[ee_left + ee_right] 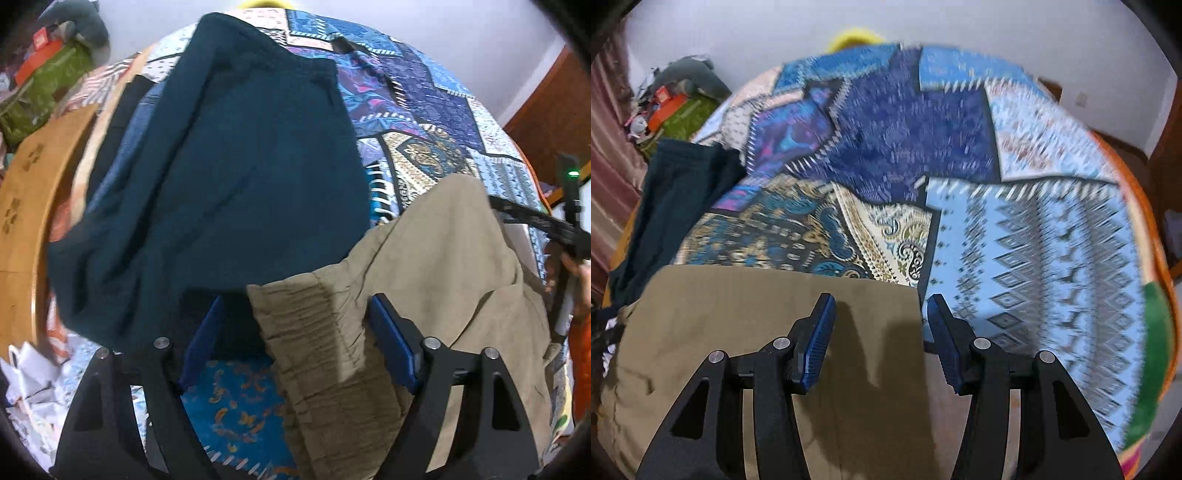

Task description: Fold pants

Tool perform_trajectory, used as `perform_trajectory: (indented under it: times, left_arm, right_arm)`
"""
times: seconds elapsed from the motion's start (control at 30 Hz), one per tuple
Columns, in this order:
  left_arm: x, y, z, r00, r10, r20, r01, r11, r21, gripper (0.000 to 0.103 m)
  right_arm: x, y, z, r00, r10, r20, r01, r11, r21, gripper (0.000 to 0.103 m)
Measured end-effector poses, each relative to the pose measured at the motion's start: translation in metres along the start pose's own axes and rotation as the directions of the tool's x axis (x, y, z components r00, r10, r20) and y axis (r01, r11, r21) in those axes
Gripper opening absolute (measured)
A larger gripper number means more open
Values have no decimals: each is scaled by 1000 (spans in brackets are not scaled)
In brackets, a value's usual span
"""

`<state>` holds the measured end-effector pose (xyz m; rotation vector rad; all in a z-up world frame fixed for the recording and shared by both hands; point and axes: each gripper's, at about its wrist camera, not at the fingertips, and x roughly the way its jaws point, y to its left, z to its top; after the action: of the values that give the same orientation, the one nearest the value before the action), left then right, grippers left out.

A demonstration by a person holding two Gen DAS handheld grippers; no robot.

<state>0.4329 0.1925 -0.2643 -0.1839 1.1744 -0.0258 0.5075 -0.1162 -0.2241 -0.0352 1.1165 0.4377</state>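
Observation:
Khaki pants (443, 266) lie on a patchwork bedspread (424, 110). Their gathered elastic waistband (314, 325) runs between the fingers of my left gripper (295, 321), which is open around it. In the right wrist view the pants' flat leg end (775, 325) lies under my right gripper (881, 325), which is open, its fingers straddling the leg's right edge. The right gripper also shows at the right edge of the left wrist view (569, 236).
Dark teal pants (229, 177) lie spread on the bed to the left, also seen in the right wrist view (672, 199). A wooden headboard (26, 206) curves on the far left. Clutter and boxes (48, 62) sit beyond it. The bedspread (1034, 221) stretches to the right.

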Motion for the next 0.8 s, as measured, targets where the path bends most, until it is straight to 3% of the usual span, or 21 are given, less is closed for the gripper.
perform_trajectory:
  times: [0.07, 0.13, 0.17, 0.2, 0.33, 0.5, 0.67, 0.8]
  left_arm:
    - [3, -1, 0, 999, -46, -6, 46, 999, -1, 63]
    - [4, -1, 0, 999, -44, 8, 44, 999, -7, 59]
    - [3, -2, 0, 999, -40, 13, 40, 999, -10, 57]
    - [3, -2, 0, 999, -36, 19, 37, 999, -15, 56]
    - [-12, -8, -3, 997, 26, 68, -26, 1000, 4, 50]
    - [-51, -21, 3, 979, 113, 170, -126, 990, 66, 48]
    - [-100, -34, 12, 954, 122, 274, -150, 985, 84, 48]
    - [-127, -42, 9, 943, 119, 311, -158, 982, 103, 48]
  right_arm:
    - [8, 1, -2, 1000, 22, -6, -22, 1000, 11, 42]
    - [7, 2, -3, 999, 37, 8, -37, 999, 17, 33]
    - [6, 2, -4, 999, 49, 4, -49, 999, 15, 17]
    - [5, 4, -4, 998, 57, 3, -57, 998, 10, 11]
    - [-5, 18, -6, 999, -7, 51, 11, 997, -78, 10]
    - [-53, 22, 0, 983, -27, 182, 45, 994, -98, 10]
    - [-126, 28, 17, 940, -29, 339, 66, 993, -98, 10]
    - [-167, 37, 21, 914, -10, 405, 56, 993, -100, 9]
